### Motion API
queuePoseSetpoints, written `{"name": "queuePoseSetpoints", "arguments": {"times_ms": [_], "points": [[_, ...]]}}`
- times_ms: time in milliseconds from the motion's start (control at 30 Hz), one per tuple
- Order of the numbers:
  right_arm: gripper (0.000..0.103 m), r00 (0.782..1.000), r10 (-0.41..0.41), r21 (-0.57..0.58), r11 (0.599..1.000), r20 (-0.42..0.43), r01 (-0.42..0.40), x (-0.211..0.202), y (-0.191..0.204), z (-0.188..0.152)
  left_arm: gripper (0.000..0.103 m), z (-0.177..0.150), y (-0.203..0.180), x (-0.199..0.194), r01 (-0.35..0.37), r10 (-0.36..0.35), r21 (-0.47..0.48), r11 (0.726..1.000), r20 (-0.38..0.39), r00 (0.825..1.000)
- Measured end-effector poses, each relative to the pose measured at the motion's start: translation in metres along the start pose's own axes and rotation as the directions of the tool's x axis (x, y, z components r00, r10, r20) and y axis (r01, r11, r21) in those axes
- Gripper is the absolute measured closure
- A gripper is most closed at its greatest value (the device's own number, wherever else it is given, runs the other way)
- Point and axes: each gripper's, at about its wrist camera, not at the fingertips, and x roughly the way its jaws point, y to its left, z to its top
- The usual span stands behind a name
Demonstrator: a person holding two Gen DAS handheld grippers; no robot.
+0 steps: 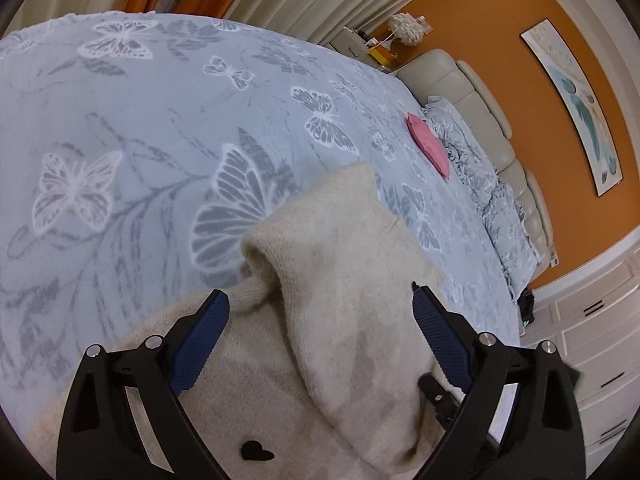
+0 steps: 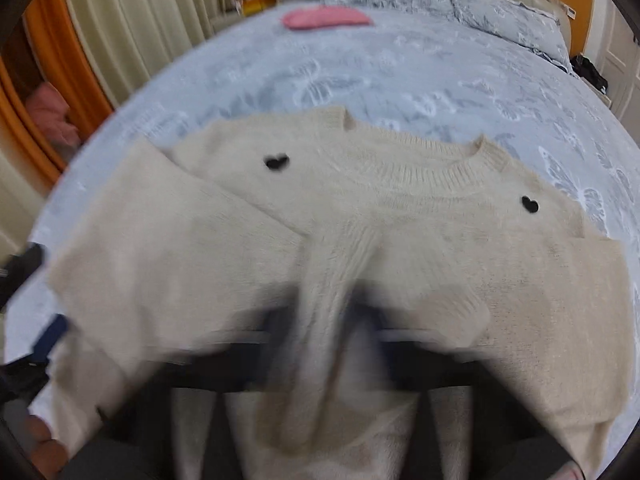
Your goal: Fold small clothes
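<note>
A cream knitted sweater (image 2: 360,208) with small black hearts lies on the bed, neck away from me, both sleeves folded in over its front. My right gripper (image 2: 324,320) is shut on a bunched fold of the sweater near its lower middle; its fingers are blurred and mostly hidden by cloth. In the left wrist view my left gripper (image 1: 320,320) is open, blue pads wide apart, hovering over a folded sleeve (image 1: 344,280) of the same sweater without holding it. A black heart (image 1: 256,451) shows below.
The bed has a blue butterfly-print cover (image 1: 140,140). A folded pink garment (image 1: 430,148) lies near the pillows (image 2: 460,0) and padded headboard (image 1: 480,108). White drawers (image 1: 592,340) stand to the right. Curtains (image 2: 132,20) hang on the left.
</note>
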Motion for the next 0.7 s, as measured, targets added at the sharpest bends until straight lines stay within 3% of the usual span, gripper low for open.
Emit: {"name": "queuePoseSetpoints", "arguments": {"times_ms": [33, 100, 167, 200, 267, 333, 400, 433, 533, 600, 700], "points": [[0.096, 0.999, 0.042, 0.03, 0.999, 0.023, -0.043, -0.008, -0.007, 0.003, 0.012, 0.001, 0.001, 0.001, 0.007, -0.007, -0.007, 1.0, -0.009, 1.0], [0.096, 0.981, 0.128, 0.123, 0.981, 0.149, -0.147, -0.053, -0.032, 0.013, 0.012, 0.003, 0.003, 0.002, 0.022, -0.022, -0.015, 1.0, -0.017, 1.0], [0.096, 0.932, 0.199, 0.188, 0.946, 0.303, -0.263, -0.107, -0.07, 0.018, 0.012, 0.004, 0.003, 0.003, 0.036, -0.036, -0.025, 0.999, -0.014, 0.999], [0.096, 0.915, 0.186, 0.22, 0.936, 0.357, -0.276, -0.129, -0.093, 0.014, 0.012, 0.004, 0.003, 0.003, 0.043, -0.044, -0.029, 0.999, -0.015, 0.999], [0.096, 0.913, 0.13, 0.281, 0.926, 0.386, -0.251, -0.139, -0.137, -0.003, 0.012, 0.004, 0.003, 0.006, 0.051, -0.052, -0.033, 0.998, -0.03, 0.998], [0.095, 0.943, 0.084, 0.34, 0.919, 0.323, -0.199, -0.117, -0.172, -0.02, 0.012, 0.0, 0.003, 0.013, 0.06, -0.062, -0.037, 0.997, -0.057, 0.996], [0.094, 0.978, 0.104, 0.438, 0.882, 0.182, -0.176, -0.071, -0.211, -0.048, 0.011, -0.004, 0.001, 0.018, 0.061, -0.063, -0.041, 0.997, -0.071, 0.995], [0.094, 0.978, 0.16, 0.492, 0.846, 0.133, -0.205, -0.051, -0.225, -0.065, 0.011, -0.006, 0.0, 0.019, 0.058, -0.06, -0.035, 0.998, -0.07, 0.996], [0.088, 0.971, 0.189, 0.508, 0.828, 0.144, -0.237, -0.045, -0.232, -0.081, 0.01, -0.012, -0.007, 0.021, 0.043, -0.042, 0.006, 0.999, -0.064, 0.997], [0.073, 0.968, 0.187, 0.497, 0.833, 0.165, -0.245, -0.05, -0.232, -0.084, 0.01, -0.013, -0.01, 0.021, 0.074, -0.074, -0.001, 0.997, -0.069, 0.995], [0.06, 0.963, 0.188, 0.505, 0.823, 0.191, -0.261, -0.055, -0.237, -0.081, 0.01, -0.015, -0.008, 0.027, 0.121, -0.124, -0.042, 0.992, -0.092, 0.988]]}}
